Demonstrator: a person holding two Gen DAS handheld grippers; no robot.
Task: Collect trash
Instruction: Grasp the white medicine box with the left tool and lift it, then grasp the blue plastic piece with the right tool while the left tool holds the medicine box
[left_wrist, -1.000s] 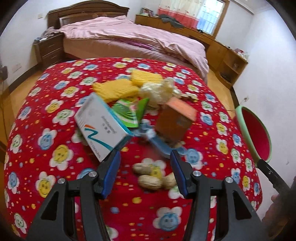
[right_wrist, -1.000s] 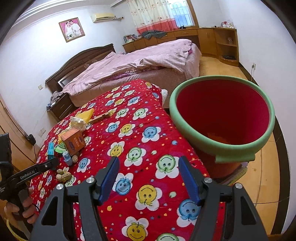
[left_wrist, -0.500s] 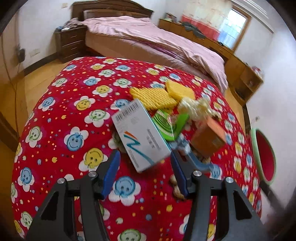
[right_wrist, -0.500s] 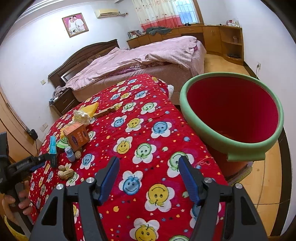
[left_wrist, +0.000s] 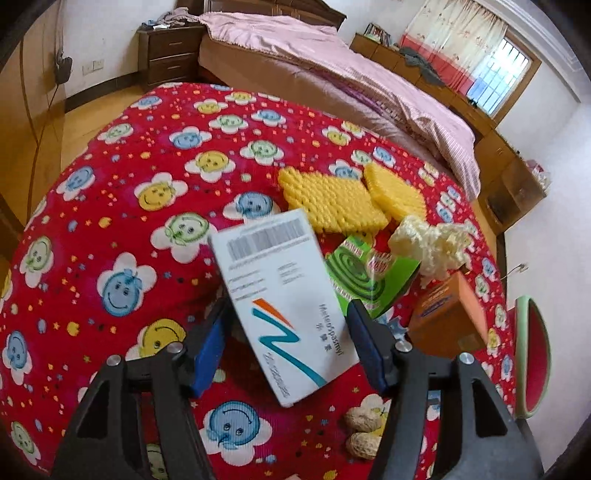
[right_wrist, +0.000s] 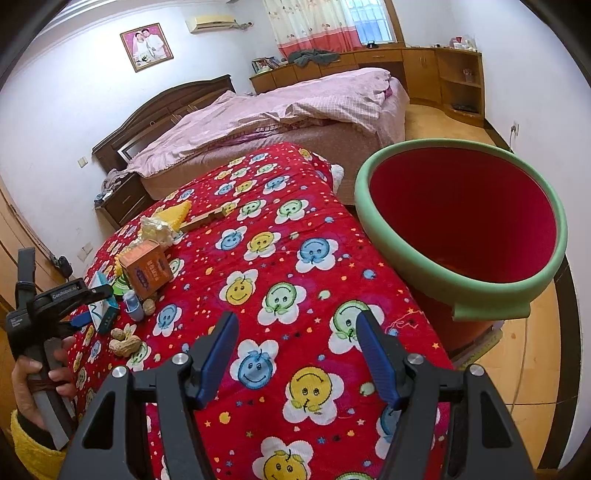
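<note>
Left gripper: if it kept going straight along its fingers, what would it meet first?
Probably the white box, already between the open left gripper fingers. Contact can't be confirmed; depth is unclear.

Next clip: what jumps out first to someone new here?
The white box tilted between the open left gripper's fingers, over the red smiley-flower cloth. Then the big red bin with its green rim, beside the table ahead of the open, empty right gripper.

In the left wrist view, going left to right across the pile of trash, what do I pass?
white box → green mosquito-coil pack → orange carton → red bin with green rim.
</note>
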